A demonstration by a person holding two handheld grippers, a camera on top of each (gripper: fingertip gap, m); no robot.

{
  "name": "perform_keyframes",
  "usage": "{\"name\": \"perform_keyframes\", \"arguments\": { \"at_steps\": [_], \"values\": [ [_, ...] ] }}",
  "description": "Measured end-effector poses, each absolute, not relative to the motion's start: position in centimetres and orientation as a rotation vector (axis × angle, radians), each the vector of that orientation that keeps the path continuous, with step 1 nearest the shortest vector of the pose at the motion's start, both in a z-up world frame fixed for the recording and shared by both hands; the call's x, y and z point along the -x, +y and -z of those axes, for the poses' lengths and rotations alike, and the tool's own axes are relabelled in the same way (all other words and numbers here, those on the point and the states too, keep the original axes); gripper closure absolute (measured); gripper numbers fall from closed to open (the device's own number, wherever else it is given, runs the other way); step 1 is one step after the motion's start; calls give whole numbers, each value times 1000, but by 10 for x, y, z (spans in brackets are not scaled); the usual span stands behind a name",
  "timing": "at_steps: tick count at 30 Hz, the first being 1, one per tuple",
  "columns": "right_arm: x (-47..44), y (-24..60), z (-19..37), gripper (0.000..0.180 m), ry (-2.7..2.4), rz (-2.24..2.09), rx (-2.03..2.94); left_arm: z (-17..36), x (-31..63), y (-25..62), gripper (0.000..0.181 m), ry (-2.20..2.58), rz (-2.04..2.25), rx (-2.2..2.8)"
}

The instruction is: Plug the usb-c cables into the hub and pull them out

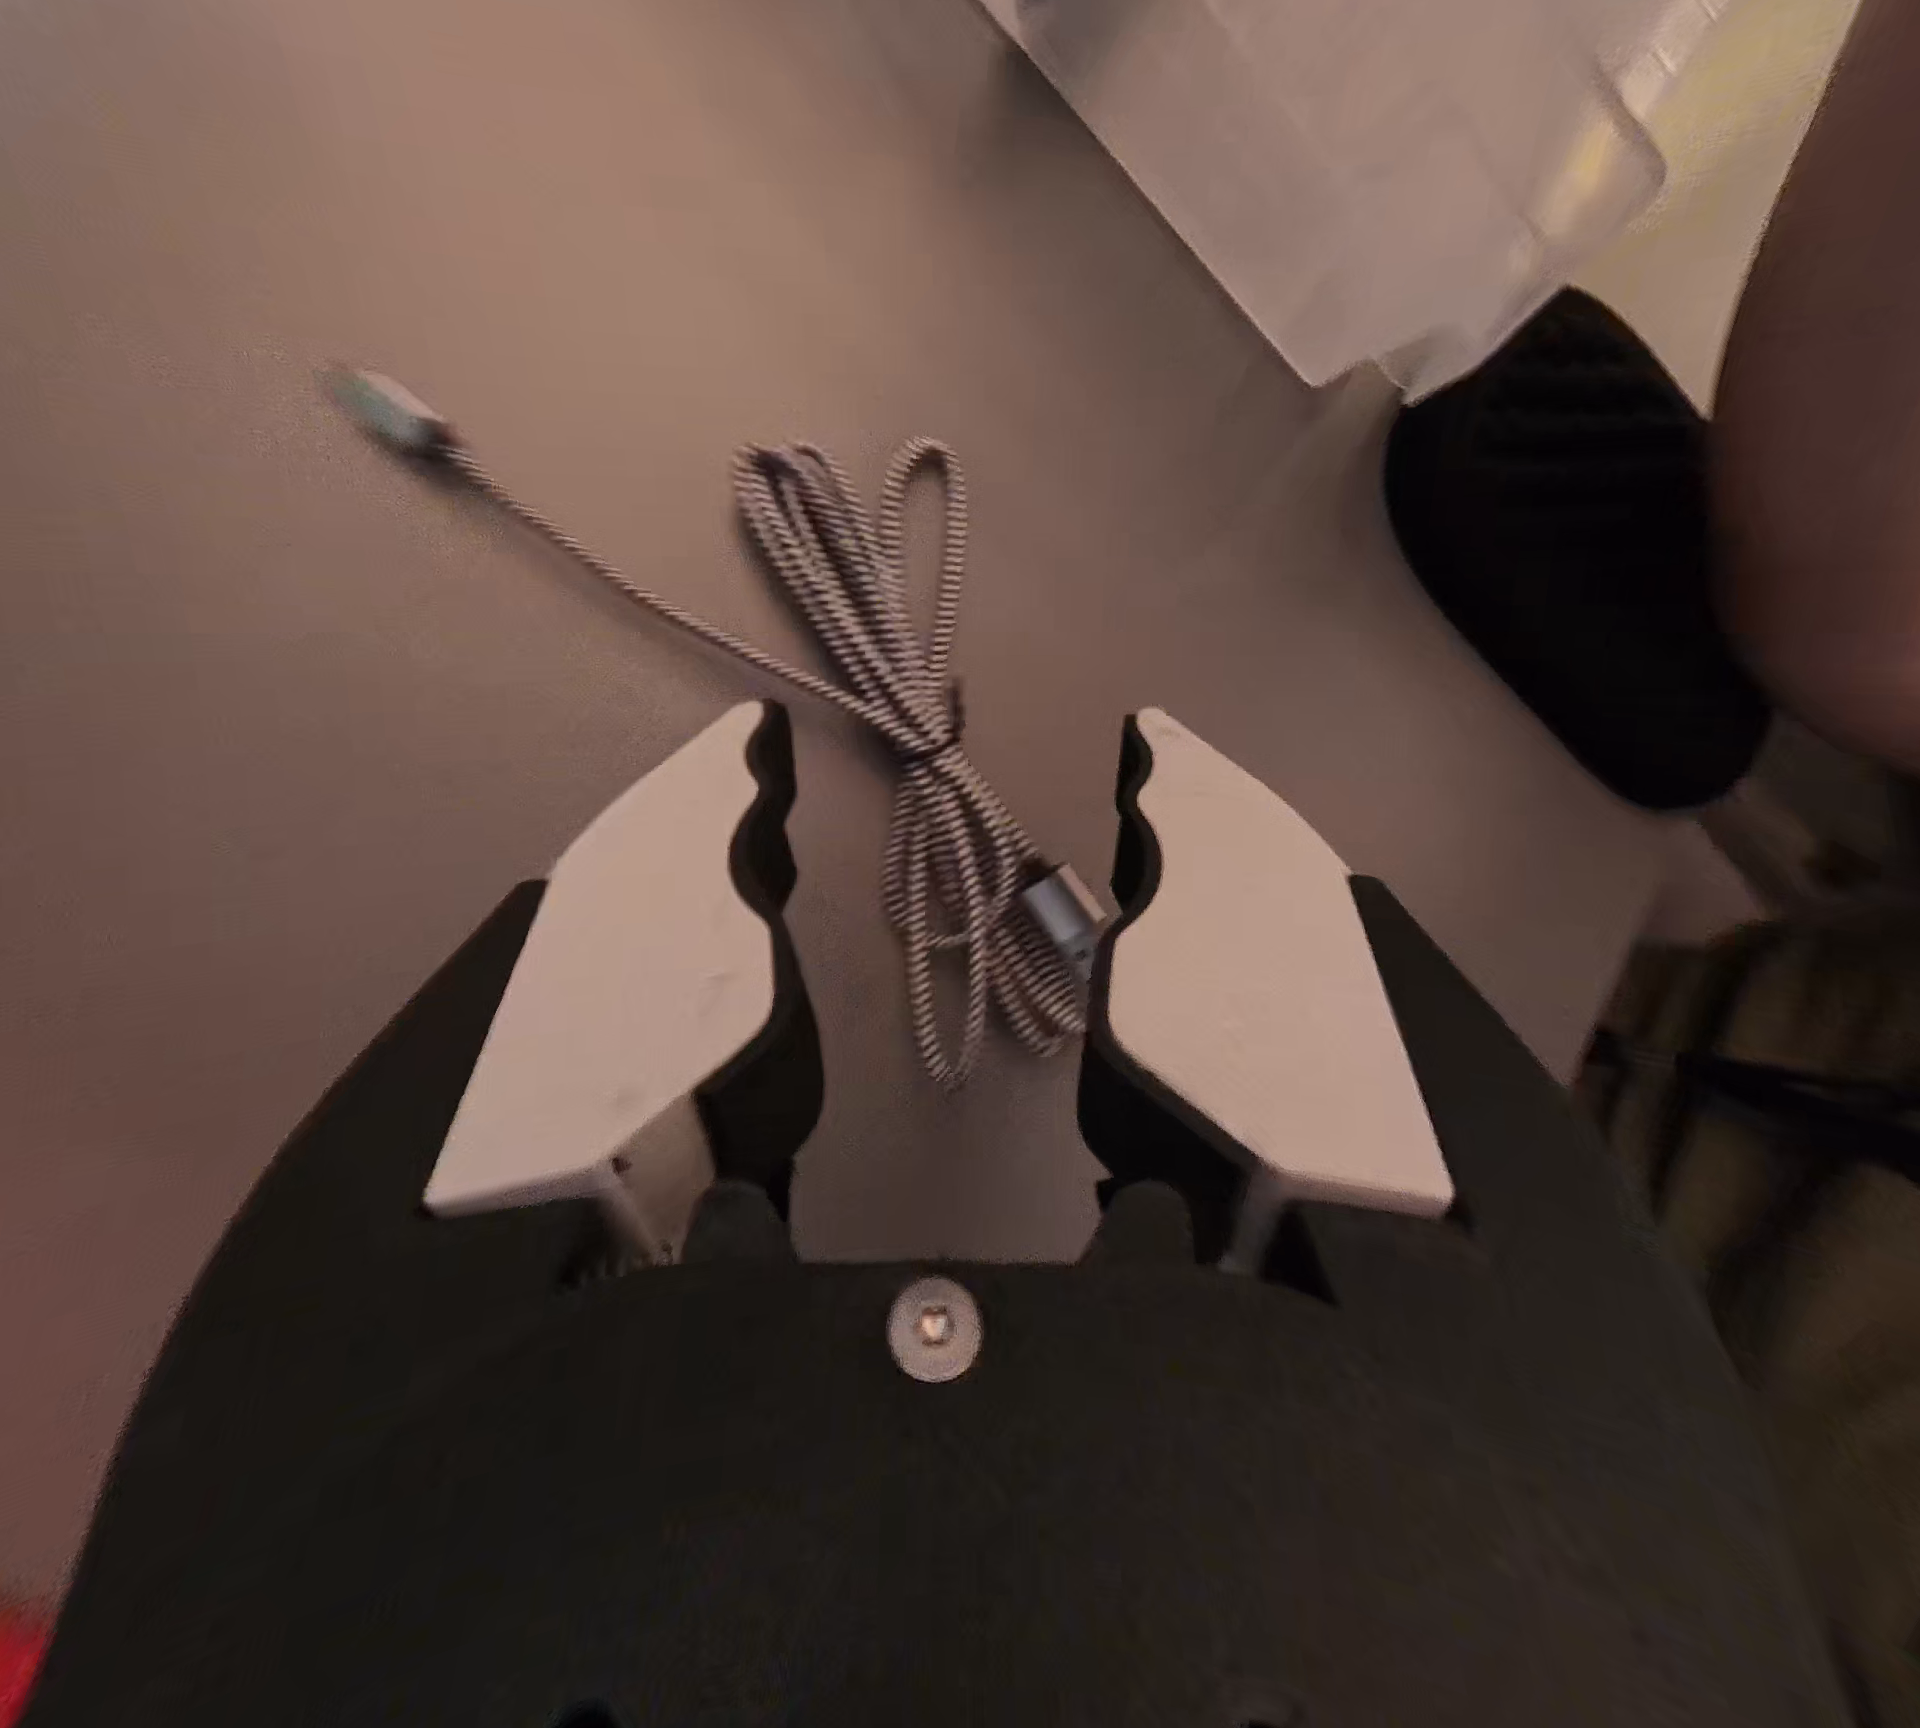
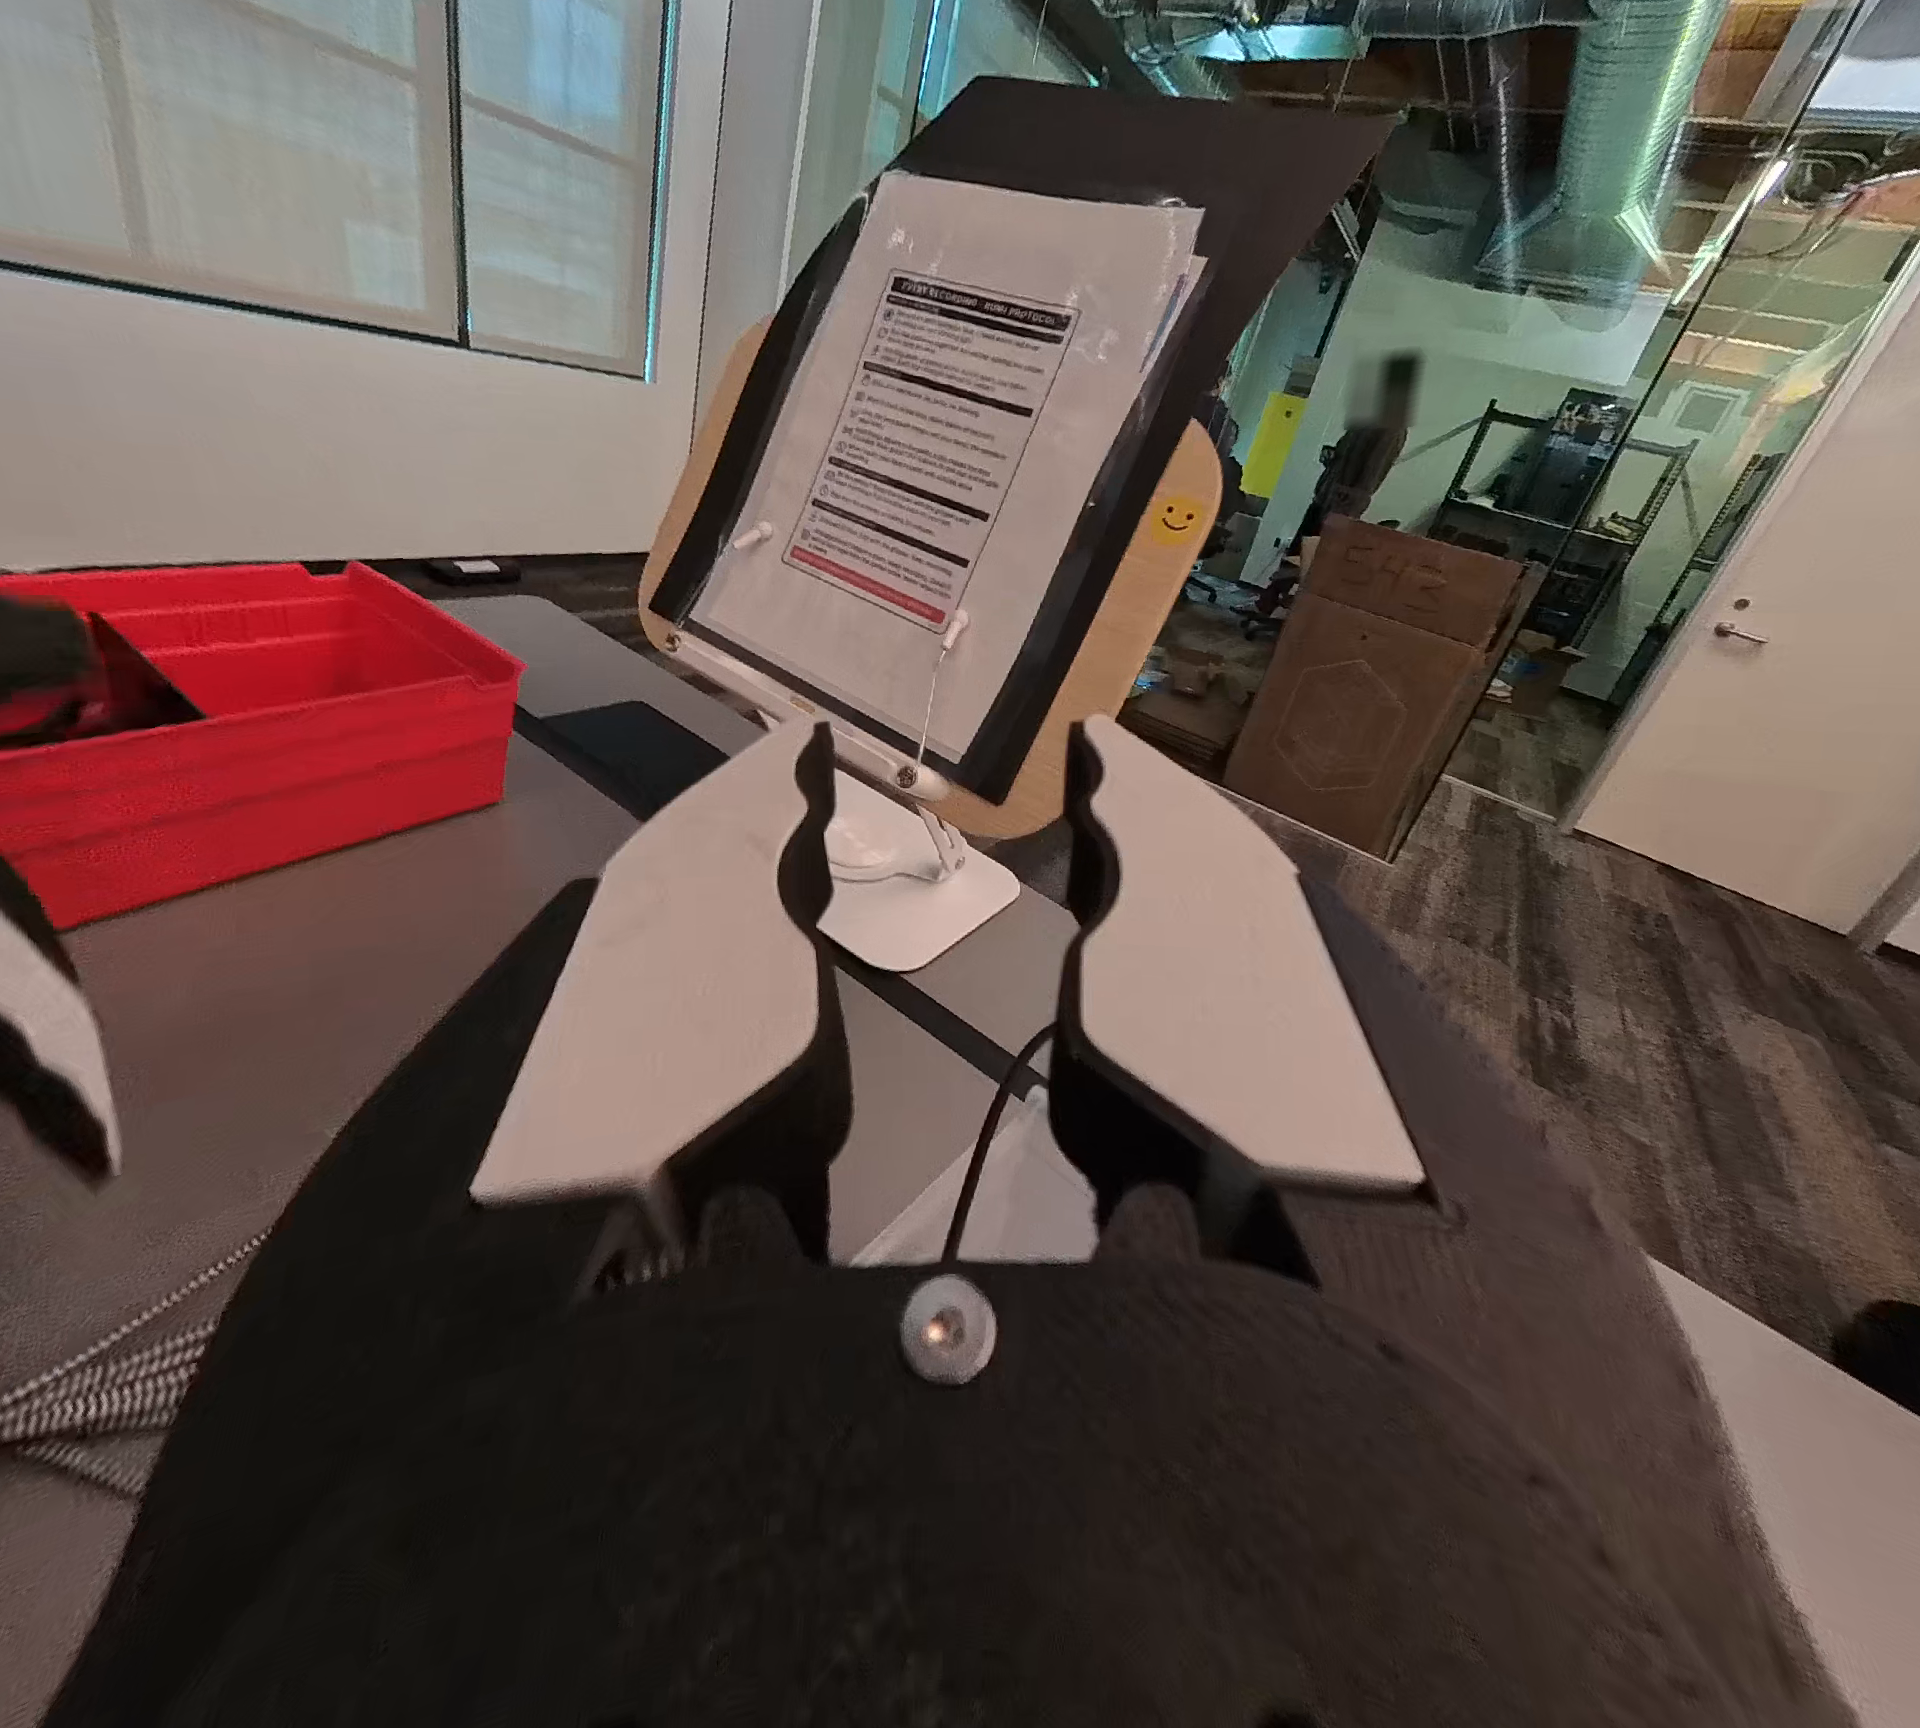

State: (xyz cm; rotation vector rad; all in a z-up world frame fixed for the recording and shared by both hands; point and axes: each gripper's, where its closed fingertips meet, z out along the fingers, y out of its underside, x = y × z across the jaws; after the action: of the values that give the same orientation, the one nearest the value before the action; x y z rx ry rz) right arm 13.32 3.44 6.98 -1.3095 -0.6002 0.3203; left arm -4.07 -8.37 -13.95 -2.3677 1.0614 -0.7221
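Left claw (image 1: 951,722): wide open, holding nothing; poised above the table (image 1: 416,172), pointed down at it.
Braided cable (image 1: 914,743): striped black and white, coiled into a bundle and cinched at the middle; lying flat on the table, seen in the gap between the left claw fingers, not gripped.
Near plug (image 1: 1060,909): metallic grey, at the lower right of the bundle, just beside the right-hand finger (image 1: 1247,1003).
Far plug (image 1: 390,411): on a loose strand running out to the upper left, apart from the bundle; blurred.
Clear plastic bin (image 1: 1351,120): upper right on the table, well apart from the cable.
Right claw (image 2: 948,743): wide open, empty; raised above the table, pointed level across the room.
Document stand (image 2: 935,452): directly ahead of the right claw, white base on the table, printed sheet clipped to it.
Red tray (image 2: 260,722): left on the table.
Hub: not identifiable in either view.
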Motion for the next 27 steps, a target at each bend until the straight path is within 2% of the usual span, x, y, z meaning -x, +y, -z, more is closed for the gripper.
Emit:
{"name": "perform_keyframes", "arguments": {
  "at_steps": [6, 9, 10, 12, 13, 16, 20, 27],
  "values": [
    [-135, 34, -70, 137, -607, -294, 1307, 25, 188, -39, 125, 838, 95, 1948],
    [-135, 35, -69, 137, -604, -299, 1308, 5, 254, -28, 129, 973, -103, 1793],
    [-136, 36, -69, 137, -604, -295, 1311, 12, 272, -23, 128, 1006, -122, 1821],
    [-137, 38, -67, 137, -607, -278, 1318, 39, 306, -14, 112, 1070, -188, 1954],
    [-138, 38, -67, 137, -609, -267, 1320, 54, 318, -12, 111, 1126, -219, 2010],
    [-141, 38, -66, 137, -618, -235, 1324, 102, 335, -10, 118, 1304, -241, 2131],
    [-146, 40, -63, 137, -614, -225, 1327, 153, 361, -14, 117, 1479, -332, 2378],
    [-149, 49, -48, 137, -618, -211, 1369, 193, 364, -29, 117, 1645, -241, 2528]
  ]
}}
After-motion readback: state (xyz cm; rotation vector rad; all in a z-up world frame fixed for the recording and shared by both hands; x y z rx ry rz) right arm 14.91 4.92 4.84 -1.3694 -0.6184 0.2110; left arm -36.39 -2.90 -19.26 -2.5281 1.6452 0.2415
